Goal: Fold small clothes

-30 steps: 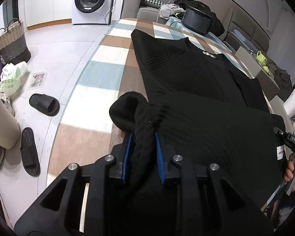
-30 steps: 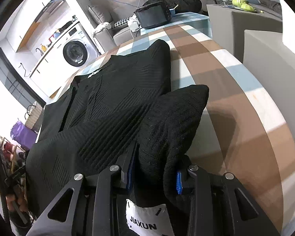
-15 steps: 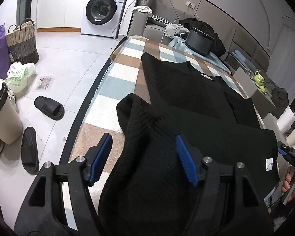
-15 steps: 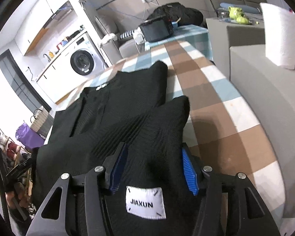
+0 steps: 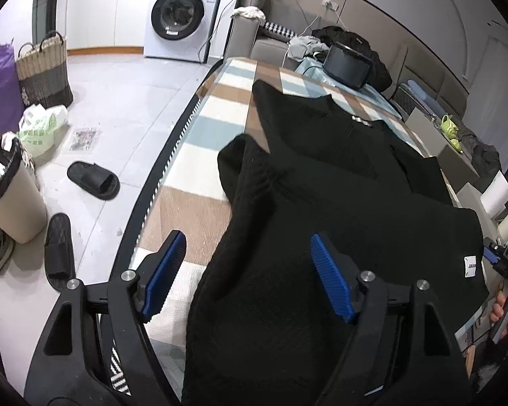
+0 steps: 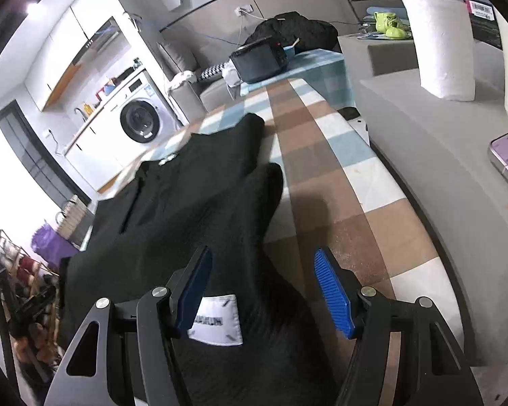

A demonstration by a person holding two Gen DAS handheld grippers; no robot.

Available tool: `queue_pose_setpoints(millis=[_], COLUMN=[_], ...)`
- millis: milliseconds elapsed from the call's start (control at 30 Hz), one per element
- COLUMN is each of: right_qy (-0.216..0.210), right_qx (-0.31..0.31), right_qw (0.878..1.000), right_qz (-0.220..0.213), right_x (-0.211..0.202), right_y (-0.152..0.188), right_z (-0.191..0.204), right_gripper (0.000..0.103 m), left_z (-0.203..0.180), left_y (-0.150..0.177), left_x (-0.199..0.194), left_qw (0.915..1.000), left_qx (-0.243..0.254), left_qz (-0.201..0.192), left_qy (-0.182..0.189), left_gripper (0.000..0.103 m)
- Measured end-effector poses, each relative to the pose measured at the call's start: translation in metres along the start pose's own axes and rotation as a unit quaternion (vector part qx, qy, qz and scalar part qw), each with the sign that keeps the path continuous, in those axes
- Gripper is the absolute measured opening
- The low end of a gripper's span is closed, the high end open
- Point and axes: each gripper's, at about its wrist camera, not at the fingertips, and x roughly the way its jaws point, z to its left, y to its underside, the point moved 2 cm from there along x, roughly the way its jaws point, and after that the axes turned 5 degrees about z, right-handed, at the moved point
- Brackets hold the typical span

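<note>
Left wrist view: left tool (image 5: 247, 275) has just been opening, jaws wide, pads clear of the black knit garment (image 5: 338, 182) lying between them. Right tool (image 6: 260, 291) likewise, spread over the white label (image 6: 216, 319). Hem folded up over the body on the checked tabletop (image 5: 199, 128), apparently released so the fold stays put.

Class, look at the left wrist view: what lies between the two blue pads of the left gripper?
The black knit sweater, folded over, lies between the open pads of the left gripper, with checked tablecloth showing beside it.
</note>
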Motion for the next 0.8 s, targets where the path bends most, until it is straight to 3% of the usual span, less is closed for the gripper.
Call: queue_pose_setpoints(millis=[100, 167, 233, 300, 367, 467, 600, 800], right_qy=[-0.010, -0.016, -0.029, -0.035, -0.028, -0.020, -0.042, -0.044], right_qx=[-0.002, -0.011, -0.021, -0.030, -0.041, -0.061, -0.062, -0.022], right_qw=[1.000, 1.000, 0.999, 0.999, 0.999, 0.998, 0.994, 0.991], right_qz=[-0.001, 0.003, 0.005, 0.001, 0.006, -0.010, -0.075, -0.128], right_x=[0.009, 0.015, 0.018, 0.020, 0.025, 0.022, -0.007, -0.015], right_y=[0.000, -0.002, -0.004, -0.005, -0.007, -0.007, -0.011, -0.060], right_z=[0.002, 0.007, 0.013, 0.017, 0.022, 0.026, 0.028, 0.036], right_gripper=[0.062, 0.053, 0.049, 0.048, 0.029, 0.007, 0.006, 0.003], left_z=[0.005, 0.008, 0.008, 0.007, 0.005, 0.001, 0.004, -0.006], left_y=[-0.001, -0.001, -0.001, -0.002, -0.004, -0.008, -0.024, -0.073], left_x=[0.013, 0.020, 0.021, 0.020, 0.019, 0.007, -0.016, -0.015], left_qw=[0.9995, 0.9992, 0.9992, 0.9992, 0.9993, 0.9994, 0.9965, 0.9938], left_qx=[-0.014, -0.021, -0.026, -0.031, -0.029, -0.024, -0.043, -0.034], left_qz=[0.025, 0.033, 0.032, 0.023, 0.012, -0.022, -0.066, -0.102], left_qy=[-0.010, -0.004, 0.002, 0.008, 0.018, 0.012, 0.028, 0.029], left_gripper=[0.074, 0.073, 0.066, 0.045, 0.007, 0.004, 0.003, 0.003])
